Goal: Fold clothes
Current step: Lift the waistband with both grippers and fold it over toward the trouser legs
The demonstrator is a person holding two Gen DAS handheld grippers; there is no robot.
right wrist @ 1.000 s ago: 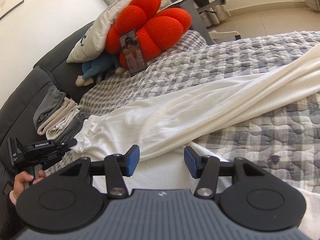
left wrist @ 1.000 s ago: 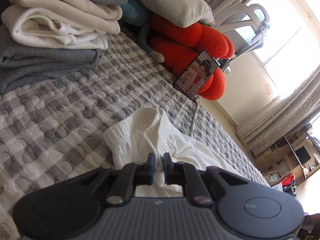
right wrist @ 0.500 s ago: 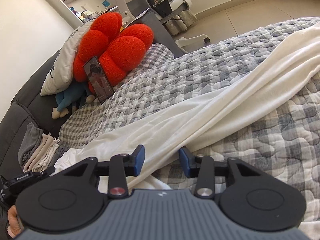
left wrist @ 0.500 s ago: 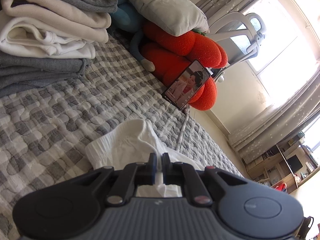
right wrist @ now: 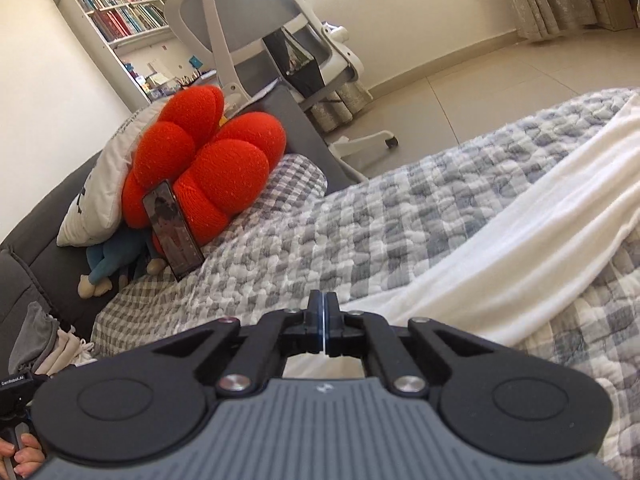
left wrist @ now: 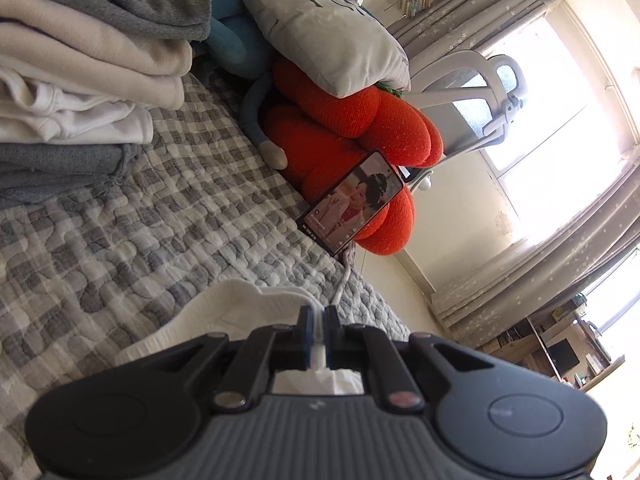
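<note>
A bed covered by a grey-and-white checked quilt fills both views. White trousers stretch from the right edge of the right wrist view down to the lower centre. A stack of folded clothes sits upper left in the left wrist view. A red cushion props a phone. The left gripper has its jaws clamped on a fold of the white fabric. The right gripper has its jaws pressed together, a thin white edge between them.

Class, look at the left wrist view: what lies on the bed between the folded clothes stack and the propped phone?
Only bare checked quilt separates the folded stack from the phone.
</note>
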